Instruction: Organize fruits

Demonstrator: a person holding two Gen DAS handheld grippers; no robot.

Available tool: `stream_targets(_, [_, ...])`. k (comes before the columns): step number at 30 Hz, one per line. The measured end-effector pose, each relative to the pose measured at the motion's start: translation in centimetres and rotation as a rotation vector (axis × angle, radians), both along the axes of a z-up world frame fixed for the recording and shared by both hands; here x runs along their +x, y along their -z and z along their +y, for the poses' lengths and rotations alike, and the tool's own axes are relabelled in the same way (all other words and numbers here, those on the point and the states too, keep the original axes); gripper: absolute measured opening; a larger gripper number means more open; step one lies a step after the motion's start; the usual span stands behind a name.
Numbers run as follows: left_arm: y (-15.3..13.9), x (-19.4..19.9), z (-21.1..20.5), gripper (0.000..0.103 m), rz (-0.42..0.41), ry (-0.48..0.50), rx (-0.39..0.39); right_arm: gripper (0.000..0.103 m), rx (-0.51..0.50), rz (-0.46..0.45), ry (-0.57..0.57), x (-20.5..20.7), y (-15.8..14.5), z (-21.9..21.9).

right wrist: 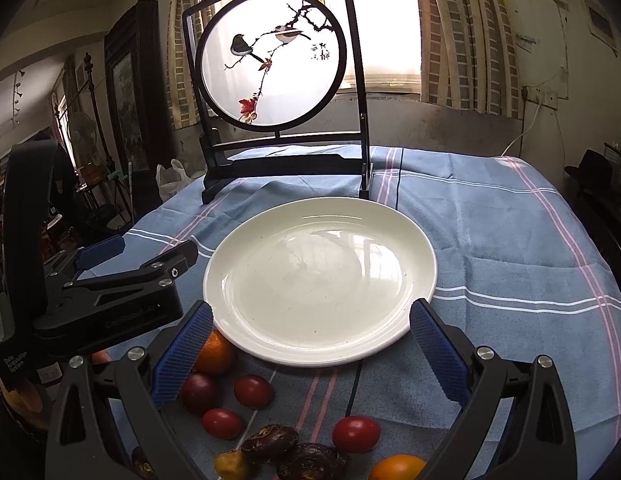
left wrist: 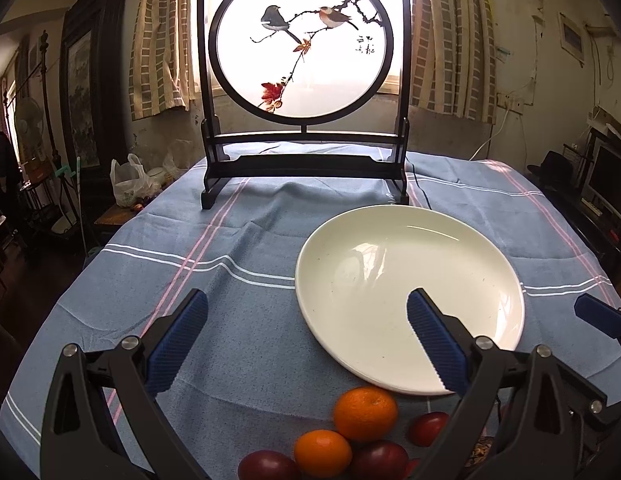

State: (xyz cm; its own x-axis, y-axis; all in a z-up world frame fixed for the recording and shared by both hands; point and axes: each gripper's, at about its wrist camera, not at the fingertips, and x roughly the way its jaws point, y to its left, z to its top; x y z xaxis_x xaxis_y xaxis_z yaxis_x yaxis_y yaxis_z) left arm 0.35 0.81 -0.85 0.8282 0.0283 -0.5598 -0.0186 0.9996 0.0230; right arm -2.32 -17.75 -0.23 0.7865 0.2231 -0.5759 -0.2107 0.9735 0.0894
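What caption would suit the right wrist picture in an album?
Open right gripper poised over an empty white plate, with oranges and red fruits waiting on the blue tablecloth.

A white round plate (right wrist: 320,276) lies empty and flat on the blue striped tablecloth (right wrist: 510,248), toward its middle. Near the tablecloth's front edge lie the fruits: two oranges (left wrist: 365,413) just beside the plate's rim, dark red plums (right wrist: 253,391), small red round fruits (right wrist: 355,433) and brown mottled ones (right wrist: 270,442).

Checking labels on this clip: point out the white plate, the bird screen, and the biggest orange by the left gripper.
white plate (right wrist: 424,268): right wrist view, right rim.
bird screen (left wrist: 304,164): left wrist view, base bar.
biggest orange (left wrist: 364,414): left wrist view, centre of peel.
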Motion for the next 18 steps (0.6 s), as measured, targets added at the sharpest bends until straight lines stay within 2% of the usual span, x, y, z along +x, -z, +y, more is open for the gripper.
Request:
stream_targets(14, [-0.02,-0.14,-0.15,0.098,-0.003,0.011,0.004,0.099,-0.001,0.000,-0.005,0.00,0.04,-0.07])
stream_targets(18, [-0.44,-0.76,-0.40,0.098,-0.004,0.031,0.010,0.099,-0.010,-0.007,-0.019,-0.48,-0.74,0.05])
